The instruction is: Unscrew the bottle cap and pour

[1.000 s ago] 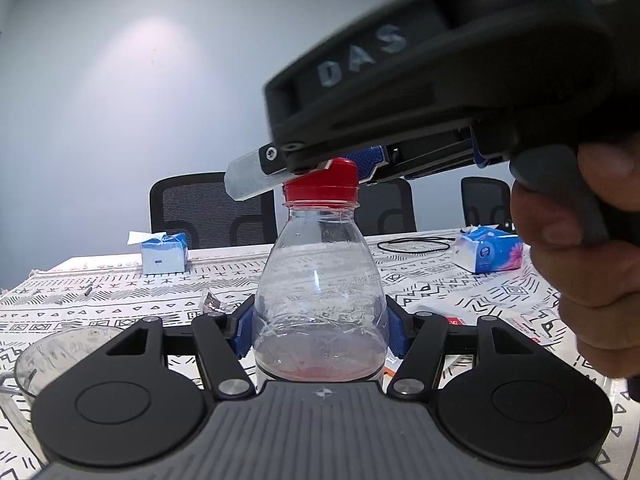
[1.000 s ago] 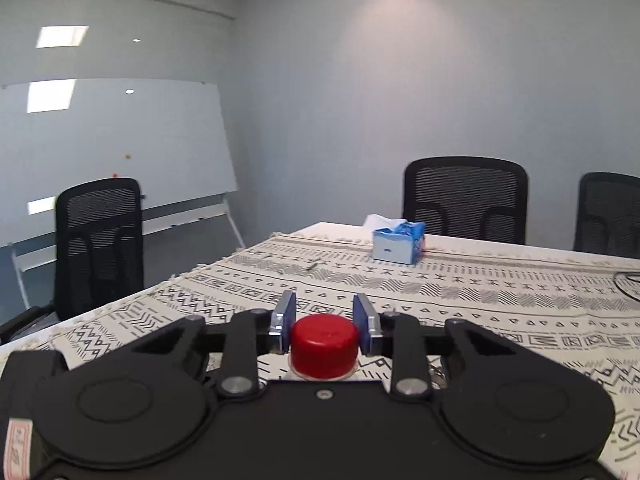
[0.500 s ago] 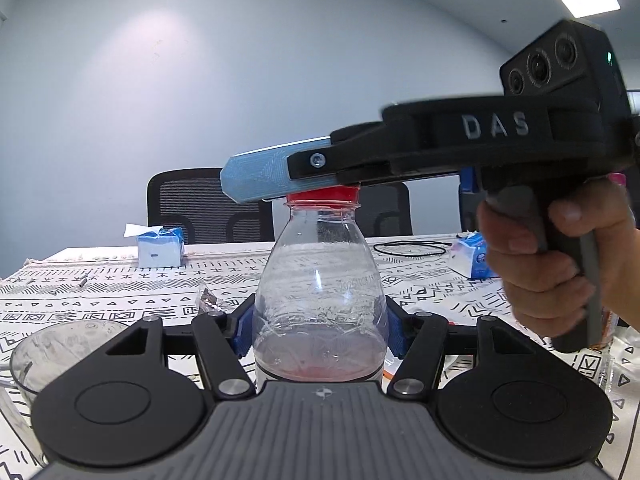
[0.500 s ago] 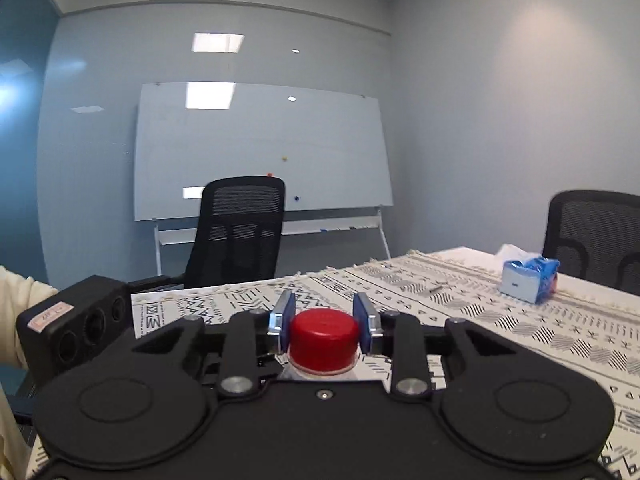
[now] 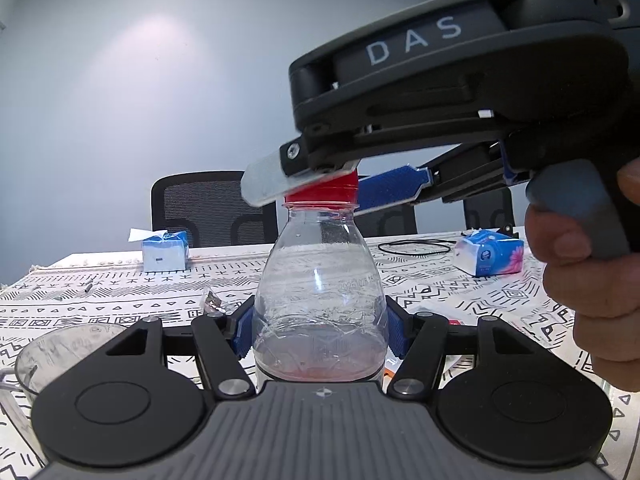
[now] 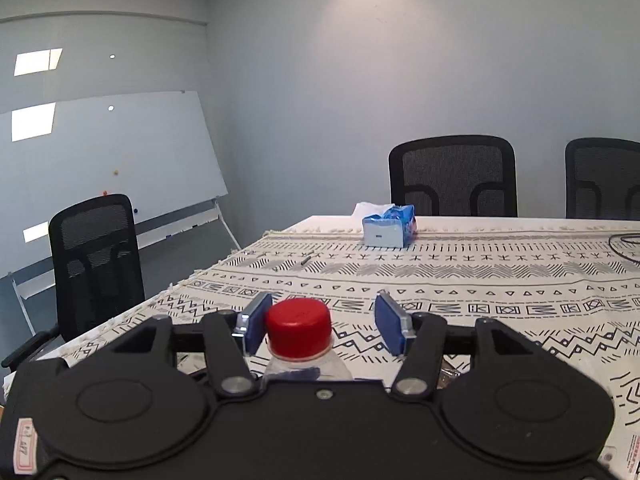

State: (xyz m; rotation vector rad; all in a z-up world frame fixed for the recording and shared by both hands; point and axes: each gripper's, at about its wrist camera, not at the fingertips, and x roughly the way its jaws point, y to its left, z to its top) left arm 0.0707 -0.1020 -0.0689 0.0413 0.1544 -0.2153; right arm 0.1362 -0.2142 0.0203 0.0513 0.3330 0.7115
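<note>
Patterned cloth covers the worktop (image 6: pixel 480 276); chairs stand along its far edge, a tissue box (image 6: pixel 388 230) near it. To unscrew well, the jaws should close squarely on the cap's (image 6: pixel 299 326) sides and turn about its axis, I judge. Right gripper (image 6: pixel 322 326) is spread around the cap; one pad touches or nearly touches it, the other stands apart. Left gripper (image 5: pixel 320 330) clamps the bottle (image 5: pixel 320 292) at the near edge; a cup (image 5: pixel 60 352) waits just beside it.

Right gripper (image 6: pixel 322 326) loosening off the red cap (image 6: pixel 299 328), jaws now spreading apart with a gap on the right side, swinging back toward the tissue box (image 6: pixel 388 227).
</note>
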